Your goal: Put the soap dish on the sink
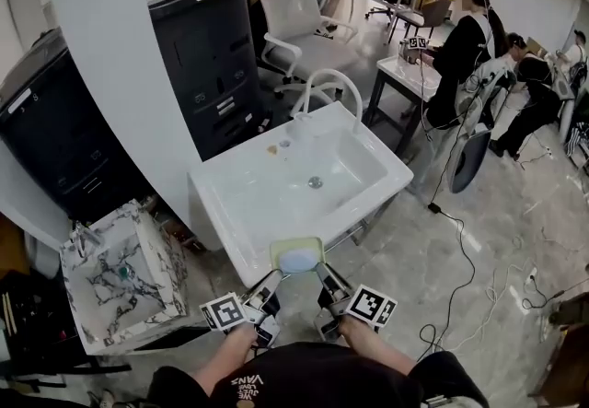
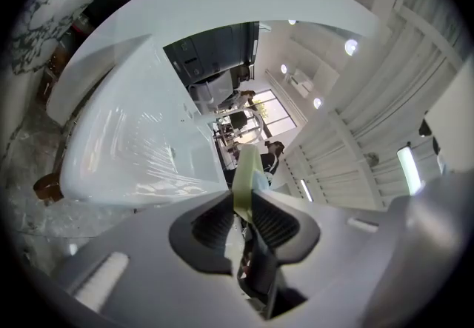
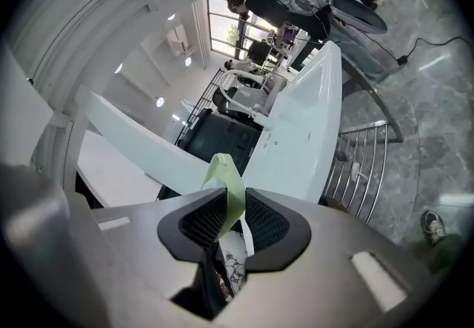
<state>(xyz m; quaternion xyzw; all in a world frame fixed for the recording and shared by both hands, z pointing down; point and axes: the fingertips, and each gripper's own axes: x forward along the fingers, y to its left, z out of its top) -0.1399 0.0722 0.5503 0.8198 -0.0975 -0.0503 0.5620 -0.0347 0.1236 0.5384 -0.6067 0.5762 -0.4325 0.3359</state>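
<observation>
A pale yellow-green soap dish [image 1: 297,255] with a whitish bar in it hangs over the front edge of the white sink [image 1: 237,192]. My left gripper [image 1: 276,278] is shut on the dish's left rim, and my right gripper [image 1: 321,273] is shut on its right rim. In the left gripper view the dish rim [image 2: 245,175] stands edge-on between the black pads [image 2: 212,226], with the sink [image 2: 126,149] just ahead. In the right gripper view the rim [image 3: 226,180] is pinched the same way, the sink [image 3: 307,126] beyond it.
A curved white faucet [image 1: 329,88] rises at the sink's far edge, with a drain [image 1: 316,182] in the basin. A marbled box [image 1: 120,273] stands left of the sink and black cabinets [image 1: 207,47] behind it. People sit at desks at the far right [image 1: 469,47]. Cables lie on the floor [image 1: 479,286].
</observation>
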